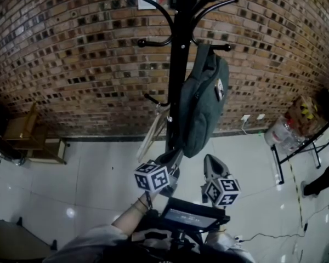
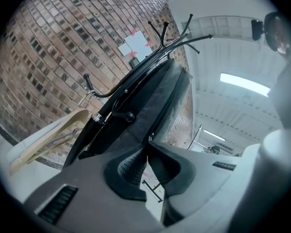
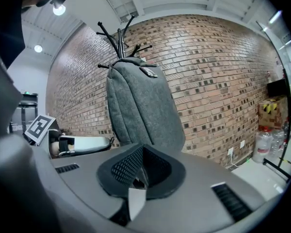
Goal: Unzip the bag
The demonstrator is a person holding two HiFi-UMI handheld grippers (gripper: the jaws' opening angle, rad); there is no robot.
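I see the bag (image 1: 204, 106) hanging on the rack (image 1: 179, 64), centre. Left claw (image 2: 147, 147) is closed at its bottom edge; I can't tell if it's pinching anything. Right claw (image 3: 142, 154) is closed and empty, near right.

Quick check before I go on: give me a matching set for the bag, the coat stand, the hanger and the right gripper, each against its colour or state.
Things:
1. bag
2. coat stand
3. hanger
4. right gripper

States:
A. black, upright
B. jaws together, nothing between them
C. grey, hanging from the top of the stand
D. pale, hung low on the stand

Pairs: 1-C, 2-A, 3-D, 4-B
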